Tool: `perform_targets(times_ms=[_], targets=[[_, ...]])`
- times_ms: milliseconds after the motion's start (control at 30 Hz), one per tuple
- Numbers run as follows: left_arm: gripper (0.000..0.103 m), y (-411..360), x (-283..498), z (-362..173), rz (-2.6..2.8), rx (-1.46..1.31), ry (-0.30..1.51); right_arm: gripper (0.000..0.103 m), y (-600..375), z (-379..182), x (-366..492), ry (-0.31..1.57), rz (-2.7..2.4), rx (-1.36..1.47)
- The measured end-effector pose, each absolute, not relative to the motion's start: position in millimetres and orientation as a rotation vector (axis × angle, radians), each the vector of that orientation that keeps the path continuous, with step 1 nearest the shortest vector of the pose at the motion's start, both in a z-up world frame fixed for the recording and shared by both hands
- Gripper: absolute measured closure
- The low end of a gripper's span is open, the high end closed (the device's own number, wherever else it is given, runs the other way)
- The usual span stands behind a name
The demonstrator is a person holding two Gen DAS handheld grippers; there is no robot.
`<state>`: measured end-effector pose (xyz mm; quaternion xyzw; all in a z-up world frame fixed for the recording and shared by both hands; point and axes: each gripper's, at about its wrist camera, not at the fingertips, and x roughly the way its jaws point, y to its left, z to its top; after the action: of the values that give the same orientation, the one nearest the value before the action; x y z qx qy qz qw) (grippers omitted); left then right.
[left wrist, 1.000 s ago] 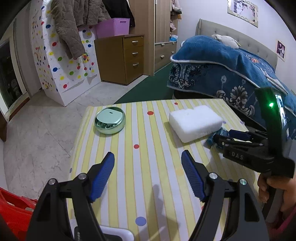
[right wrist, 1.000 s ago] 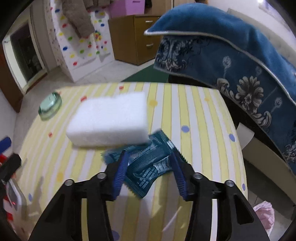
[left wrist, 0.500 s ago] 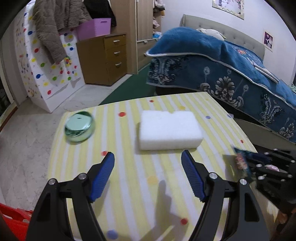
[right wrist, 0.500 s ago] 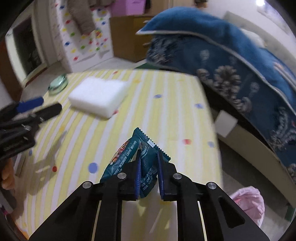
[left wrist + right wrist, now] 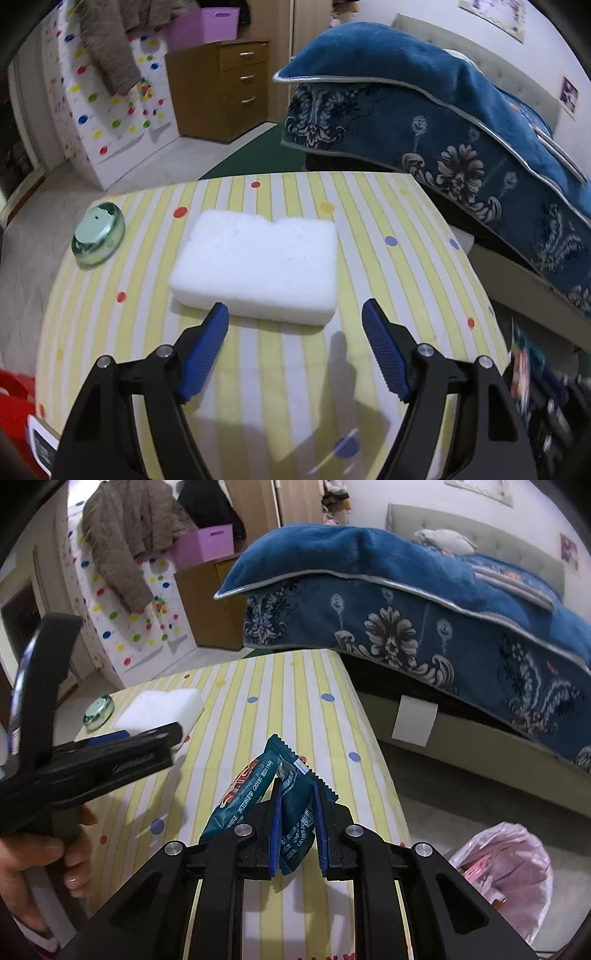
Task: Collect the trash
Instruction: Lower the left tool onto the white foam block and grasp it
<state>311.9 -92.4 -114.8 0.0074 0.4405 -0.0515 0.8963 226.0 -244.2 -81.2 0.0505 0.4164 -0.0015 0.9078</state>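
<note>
- The right gripper (image 5: 297, 812) has closed and now pinches the teal snack wrapper (image 5: 258, 794), lifted off the striped table (image 5: 295, 701).
- The left gripper (image 5: 295, 317), jaws spread and empty, has moved up to the white foam block (image 5: 258, 266).
- A pink trash bag (image 5: 506, 867) sits on the floor.

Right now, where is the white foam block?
The white foam block lies flat on the striped table, centre of the left wrist view, just ahead of the open left tool, with the round green tin to its left.
</note>
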Motion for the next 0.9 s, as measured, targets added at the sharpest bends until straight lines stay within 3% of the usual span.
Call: perform_targets(times_ms=[67,167,233,267,500,900], targets=[[0.036,-97.3,314.3,-116.0,-0.076,0.014,0.909,0.087,-247.8,-83.8,223.7,0.865,0.001,0.115],[0.059,-100.6,317.7,-119.1,-0.05,0.01,0.909,0.087,-250.9,-86.5,218.4,0.874,0.011,0.133],[0.096,-100.6,318.3,-120.8,-0.067,0.007,0.905,0.087,-252.4,-86.9,213.3,0.879,0.018,0.141],[0.1,-100.7,316.5,-120.9,-0.08,0.015,0.899,0.087,-253.2,-86.2,210.6,0.879,0.02,0.145],[0.103,-82.1,278.7,-113.6,-0.162,0.019,0.866,0.087,-254.4,-74.4,186.3,0.872,0.031,0.162],[0.103,-45.6,149.7,-116.4,-0.343,0.103,0.858,0.087,-240.7,-58.8,125.7,0.894,0.061,0.14]])
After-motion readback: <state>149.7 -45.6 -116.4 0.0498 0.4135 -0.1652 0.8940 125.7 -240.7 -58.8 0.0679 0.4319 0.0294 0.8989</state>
